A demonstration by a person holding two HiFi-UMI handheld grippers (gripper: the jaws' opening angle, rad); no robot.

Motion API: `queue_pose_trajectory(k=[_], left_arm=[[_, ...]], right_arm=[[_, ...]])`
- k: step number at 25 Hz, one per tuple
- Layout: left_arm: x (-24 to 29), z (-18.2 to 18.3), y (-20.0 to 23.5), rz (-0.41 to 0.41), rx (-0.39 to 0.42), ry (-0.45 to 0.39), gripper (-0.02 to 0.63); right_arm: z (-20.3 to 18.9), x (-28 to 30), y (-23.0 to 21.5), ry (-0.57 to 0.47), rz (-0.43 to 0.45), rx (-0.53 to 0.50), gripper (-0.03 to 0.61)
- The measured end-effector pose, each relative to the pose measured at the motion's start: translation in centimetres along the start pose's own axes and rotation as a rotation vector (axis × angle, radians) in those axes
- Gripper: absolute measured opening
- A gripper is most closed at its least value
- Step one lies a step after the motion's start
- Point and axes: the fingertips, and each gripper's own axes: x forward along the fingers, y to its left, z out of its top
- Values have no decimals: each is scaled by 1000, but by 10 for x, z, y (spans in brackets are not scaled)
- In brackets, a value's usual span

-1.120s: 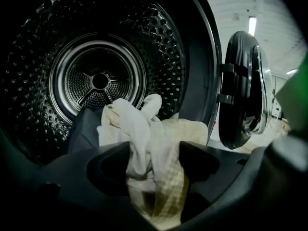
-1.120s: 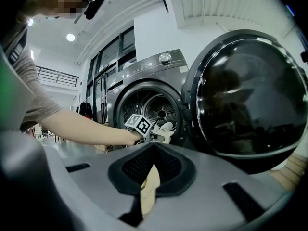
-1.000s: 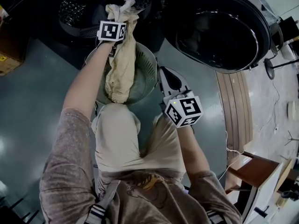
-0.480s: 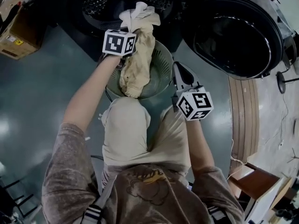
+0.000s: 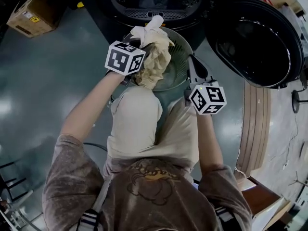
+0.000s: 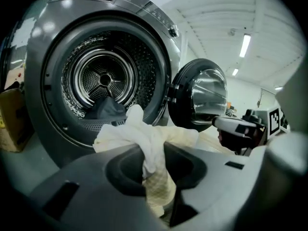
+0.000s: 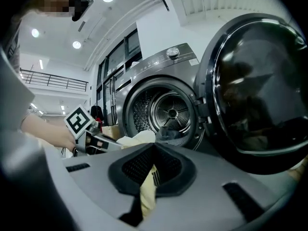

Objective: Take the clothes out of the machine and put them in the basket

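Left tongs (image 6: 155, 154) had just been closing and gripped the cream cloth (image 5: 155, 60), bunched above the basket (image 5: 180, 67) in front of the machine (image 5: 153, 1). Right tongs (image 7: 152, 166) were drawn together near the rim, with a pale strip in their slit that I couldn't identify. My judgement: lower until the bulk sits inside the rim, then release wide so nothing drapes over. A dark item (image 6: 109, 110) lay in the drum.
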Motion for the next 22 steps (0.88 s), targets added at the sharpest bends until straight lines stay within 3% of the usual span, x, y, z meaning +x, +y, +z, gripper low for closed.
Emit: queue_pose_trajectory(k=[3, 11, 17, 22], left_arm=[[-7, -16, -11, -12, 27, 30, 117], [-8, -42, -17, -46, 8, 125, 289], [-12, -72, -30, -139, 28, 277, 310], [-16, -63, -23, -118, 7, 223, 304]], right_arm=[[0, 3, 7, 2, 18, -2, -2], [6, 3, 10, -10, 21, 2, -2], [6, 3, 8, -16, 16, 5, -2], [4, 6, 9, -15, 16, 10, -2]])
